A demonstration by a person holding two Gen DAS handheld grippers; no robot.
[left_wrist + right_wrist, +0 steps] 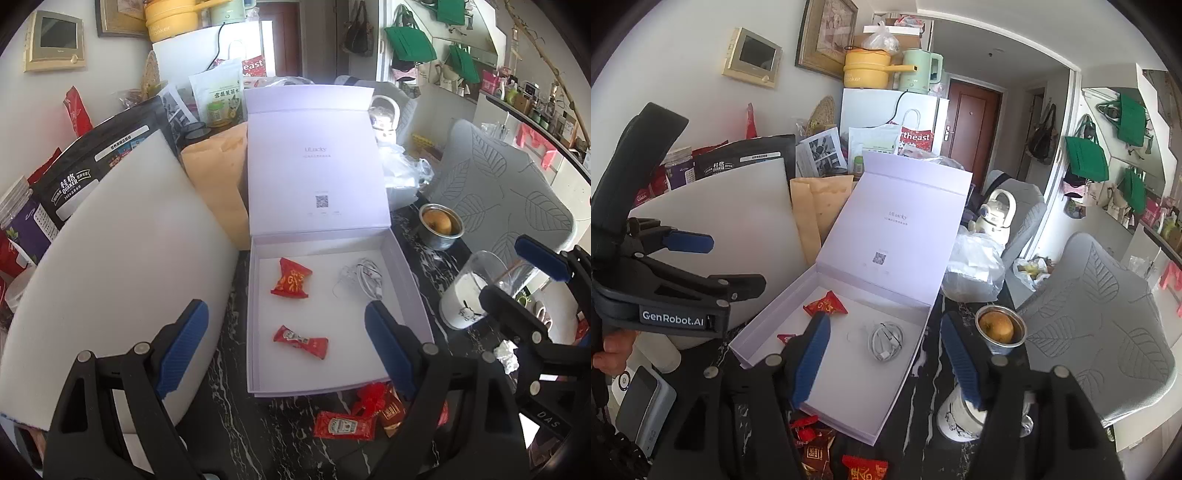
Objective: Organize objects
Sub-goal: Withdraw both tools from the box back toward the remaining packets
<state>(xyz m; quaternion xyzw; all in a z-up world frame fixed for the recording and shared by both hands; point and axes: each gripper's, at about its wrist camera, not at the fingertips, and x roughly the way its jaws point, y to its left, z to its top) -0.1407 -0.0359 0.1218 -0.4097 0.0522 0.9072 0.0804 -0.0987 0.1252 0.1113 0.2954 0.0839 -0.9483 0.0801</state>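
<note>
Left wrist view: left tool [286, 345] wide open, empty, above open white box [413, 291] on dark marble desk [229, 417]. Box holds two red candies [291, 283], one coiled white cable [364, 278]. Ketchup sachet [344, 426] and red wrappers on desk at 6 o'clock of box. White board [122, 258] at 9 o'clock; metal cup [441, 227] with fruit, glass [476, 291] at 3 o'clock.

Right wrist view: right tool [882, 360] part open, empty, over box's near corner; its left finger [812, 354] partly blocks one candy.
</note>
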